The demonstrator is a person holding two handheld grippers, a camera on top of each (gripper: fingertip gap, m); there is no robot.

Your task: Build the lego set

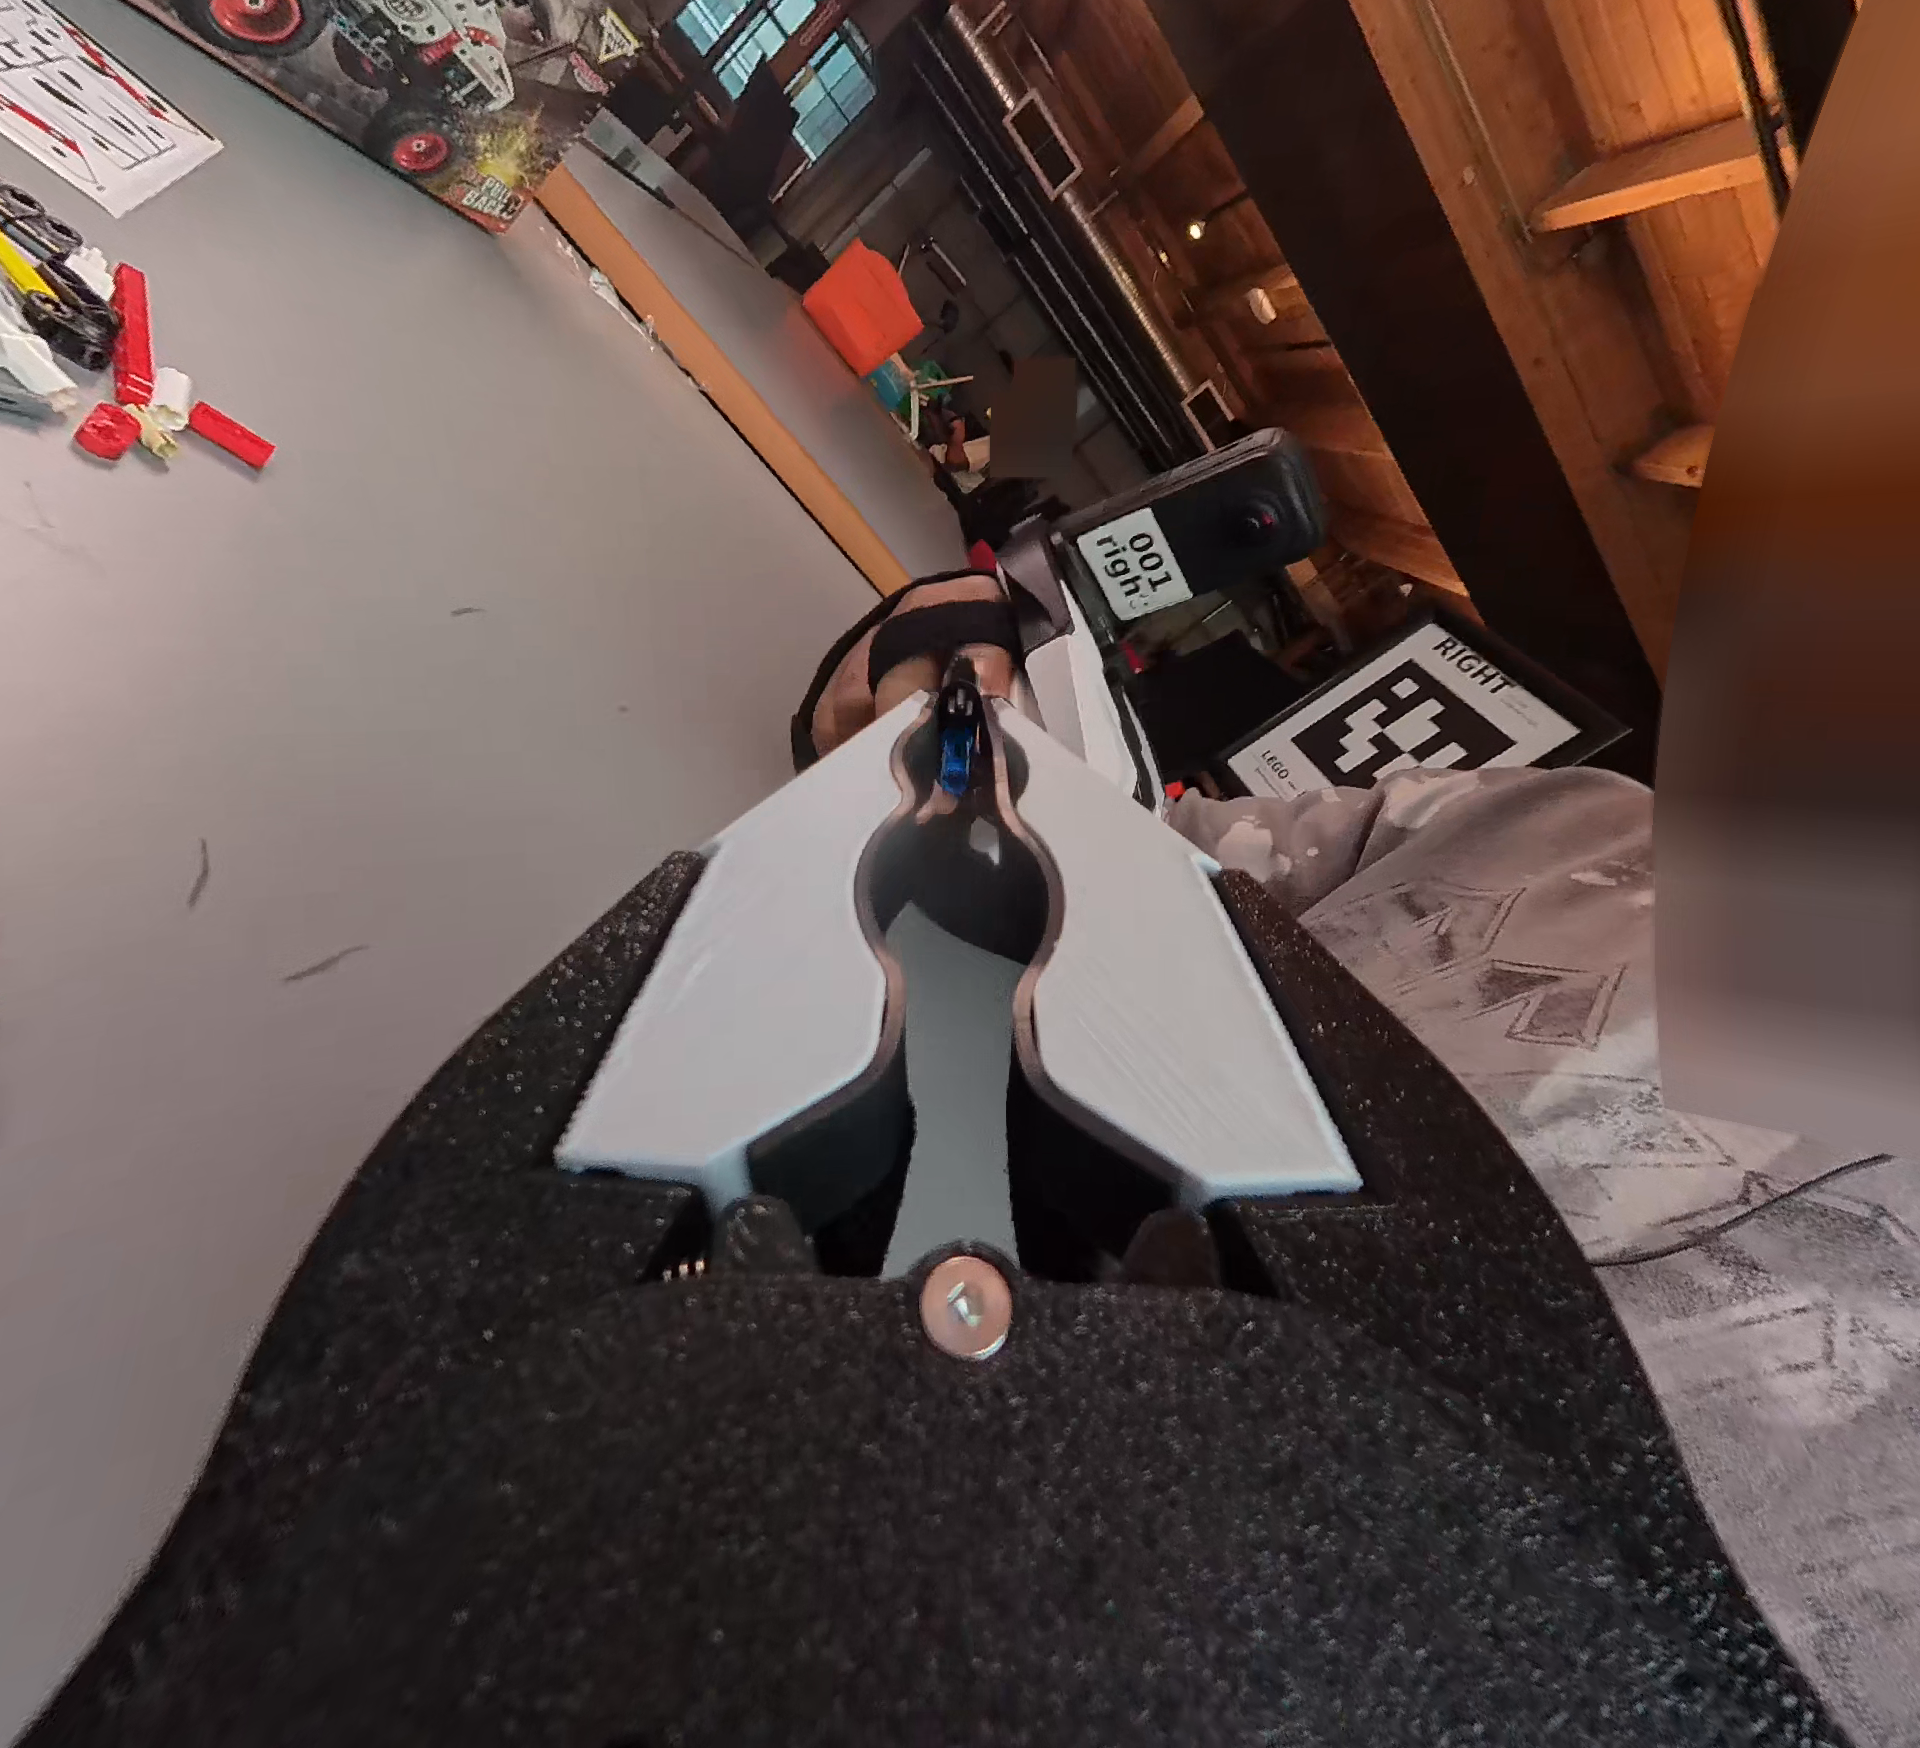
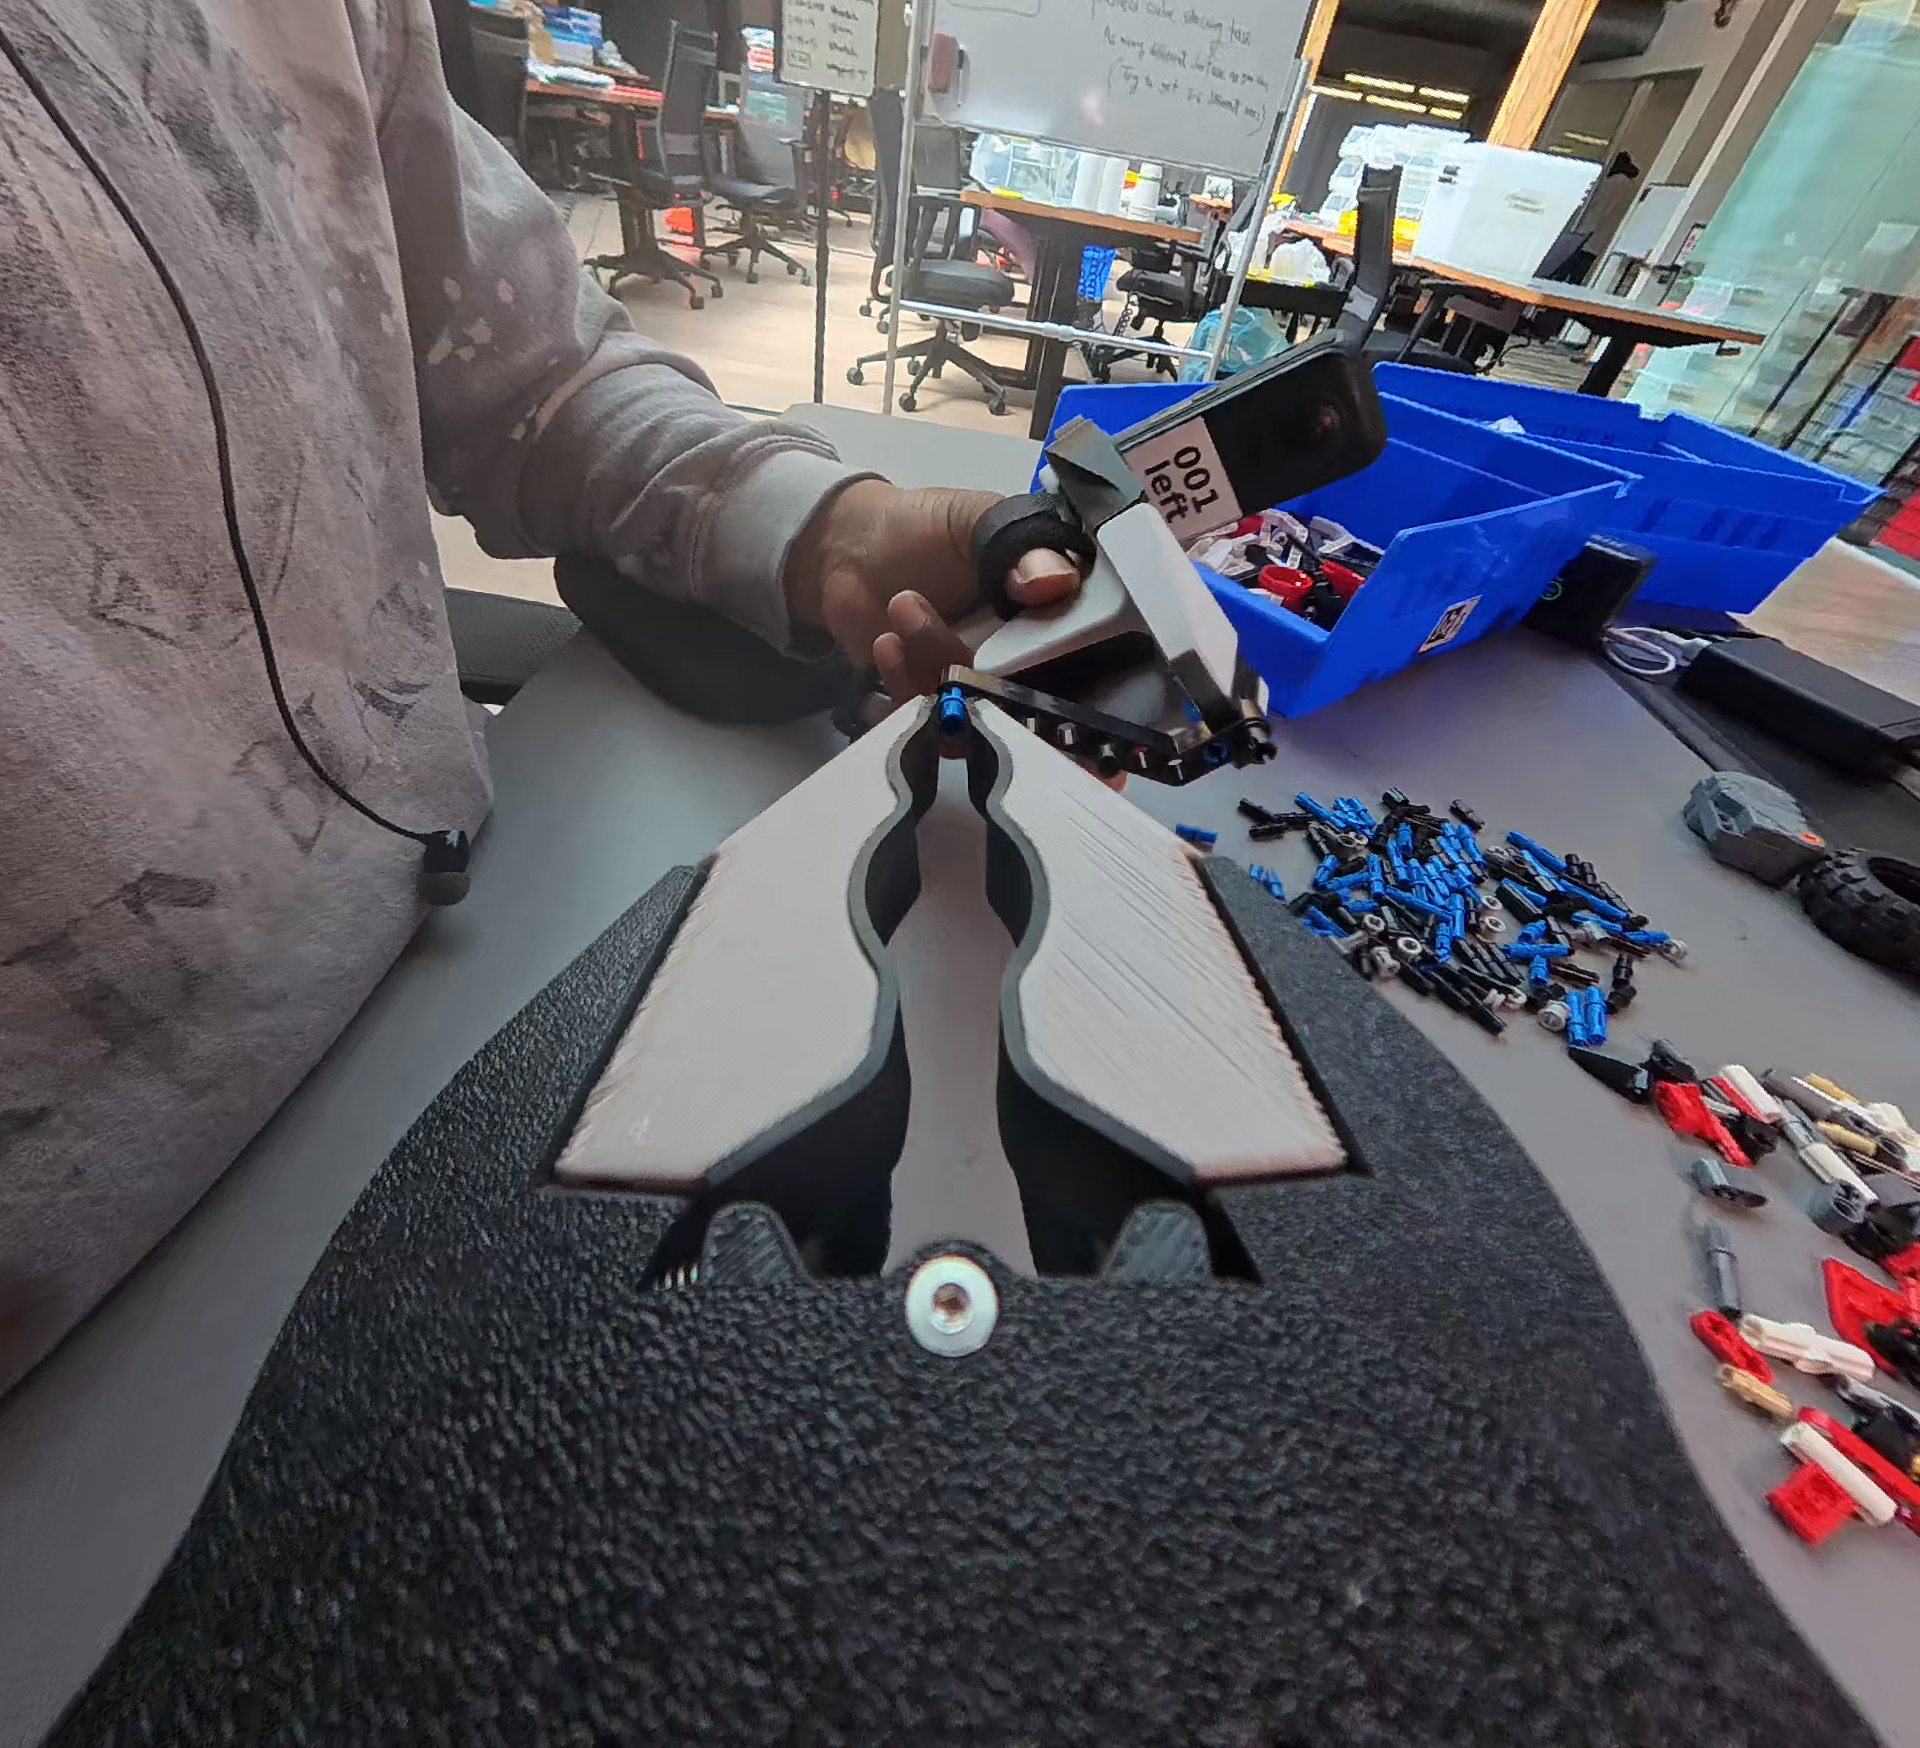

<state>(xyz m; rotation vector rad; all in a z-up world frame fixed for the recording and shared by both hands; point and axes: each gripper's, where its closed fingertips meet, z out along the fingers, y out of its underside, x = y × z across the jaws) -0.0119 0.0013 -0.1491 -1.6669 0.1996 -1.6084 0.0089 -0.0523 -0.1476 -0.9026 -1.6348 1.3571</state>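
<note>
- Each gripper, left gripper (image 1: 956, 711) and right gripper (image 2: 951, 711), has two pale grey, ridged fingers (image 2: 769, 981) with wavy black inner edges.
- The fingers sit in a rough black textured housing (image 2: 935, 1490) with a silver screw (image 2: 950, 1304) at its centre.
- A black camera (image 2: 1299, 425) with a white label is mounted on top of the left one; a black finger loop (image 2: 1023, 535) sits behind it.
- The person wears a grey patterned sweatshirt (image 2: 208, 451) with a thin black cord (image 2: 249, 607).
</note>
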